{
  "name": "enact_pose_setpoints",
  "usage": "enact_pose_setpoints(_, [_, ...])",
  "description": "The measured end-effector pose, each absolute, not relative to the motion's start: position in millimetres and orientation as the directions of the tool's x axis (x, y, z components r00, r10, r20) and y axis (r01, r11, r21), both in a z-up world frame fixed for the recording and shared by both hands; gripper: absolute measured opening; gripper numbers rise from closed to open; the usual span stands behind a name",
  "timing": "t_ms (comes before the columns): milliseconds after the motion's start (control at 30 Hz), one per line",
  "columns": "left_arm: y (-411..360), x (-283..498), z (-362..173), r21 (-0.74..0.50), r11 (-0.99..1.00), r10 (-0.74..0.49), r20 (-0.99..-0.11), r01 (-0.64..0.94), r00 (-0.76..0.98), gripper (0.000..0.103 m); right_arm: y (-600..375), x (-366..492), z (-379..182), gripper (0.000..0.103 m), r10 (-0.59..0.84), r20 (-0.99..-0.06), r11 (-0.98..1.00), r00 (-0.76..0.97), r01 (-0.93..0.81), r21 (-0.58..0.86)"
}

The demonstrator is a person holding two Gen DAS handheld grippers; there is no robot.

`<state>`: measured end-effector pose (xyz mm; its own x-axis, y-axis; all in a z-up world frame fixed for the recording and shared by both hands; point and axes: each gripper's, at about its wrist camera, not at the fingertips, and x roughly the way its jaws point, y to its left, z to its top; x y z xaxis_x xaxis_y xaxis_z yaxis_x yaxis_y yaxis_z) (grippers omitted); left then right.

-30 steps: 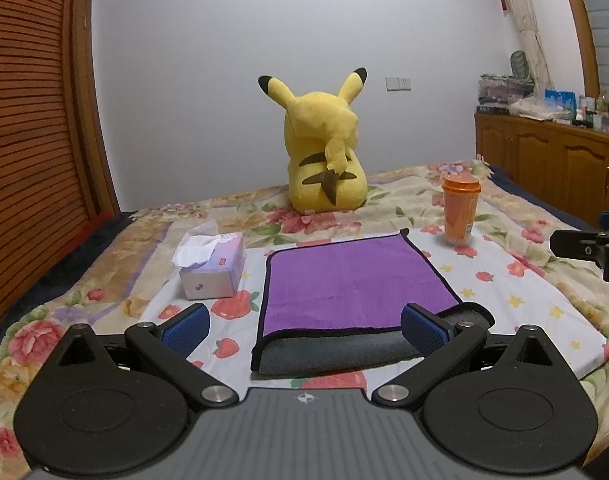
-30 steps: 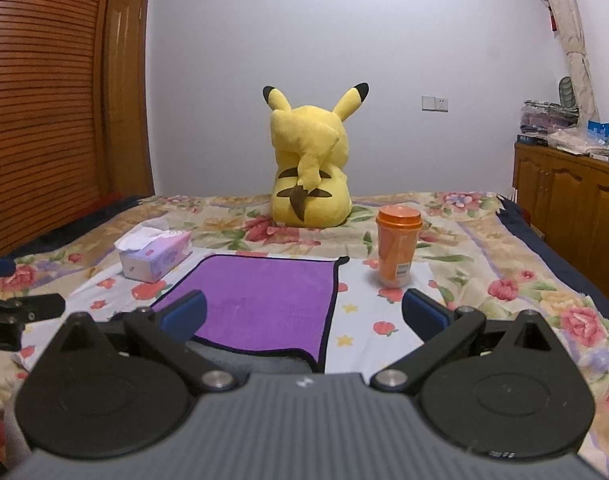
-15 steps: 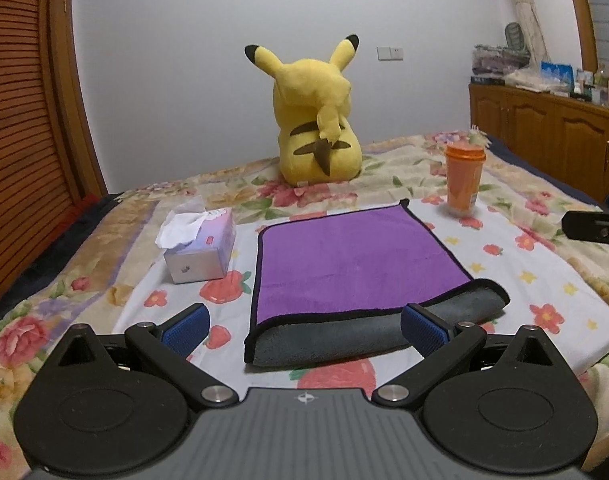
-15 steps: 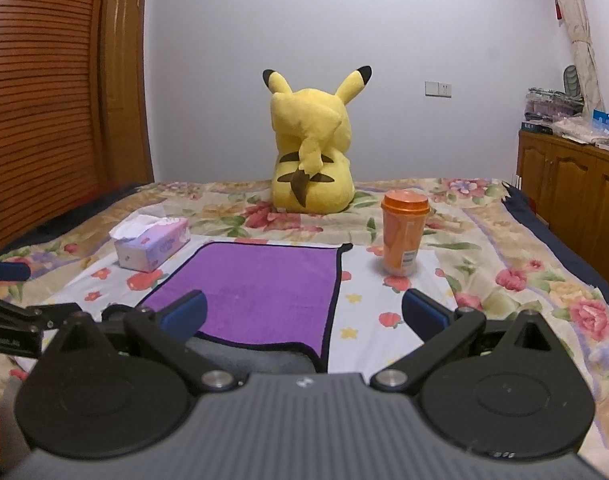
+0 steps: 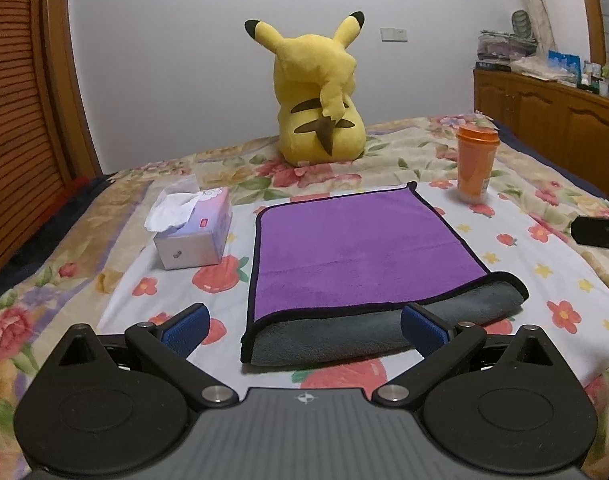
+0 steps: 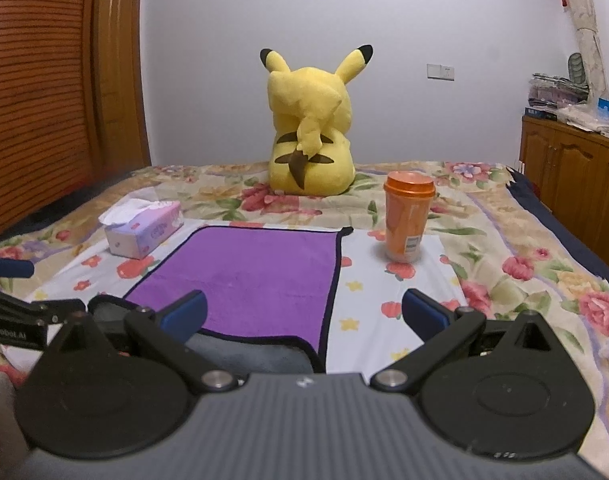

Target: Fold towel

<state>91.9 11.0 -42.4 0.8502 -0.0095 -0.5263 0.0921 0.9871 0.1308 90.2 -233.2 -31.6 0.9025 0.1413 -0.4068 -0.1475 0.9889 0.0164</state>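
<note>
The towel (image 5: 360, 248) lies flat on the bed (image 5: 104, 216), on a white fruit-print sheet (image 5: 544, 264), purple face up with a black hem. Its near edge shows a grey underlayer (image 5: 344, 340) protruding from beneath the purple layer, which suggests one fold is already made; the two edges do not line up, the grey showing more at the right near corner.

The left gripper (image 5: 304, 328) hangs just short of the towel's near edge, fingers (image 5: 186, 326) spread wide and holding nothing. The grey near edge sits directly ahead, between the two fingers. The right gripper (image 6: 304, 316) is likewise spread wide and empty; in its view the towel's right near corner (image 6: 312, 354) lies just ahead, between the fingers and toward the left one.

Key relation: the towel stretches away from both grippers toward the plush toy (image 5: 320, 96); the near folded edge runs left to right across the fingers. Each gripper is nearest to its own near corner, so neither has a clear advantage. Judgement: a second fold would call for both near corners to be pinched through both layers and carried forward, or for a side-to-side fold.

Obstacles: a tissue box (image 5: 192, 232) stands near the towel's left side, and an orange cup (image 5: 474, 164) near its far right corner. Both stand apart from the towel, but a wide sweep could knock the cup.
</note>
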Motion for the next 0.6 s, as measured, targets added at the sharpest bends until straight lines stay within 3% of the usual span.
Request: enact_pose_setpoints(600, [31.7,133.8,-57.4,0.106,0.99,-0.014,-0.574,0.092,0.819,0.103,-217.6,133.3,-54.6,0.103,0.169,-0.508,0.973,0.845,-0.225,-0.05])
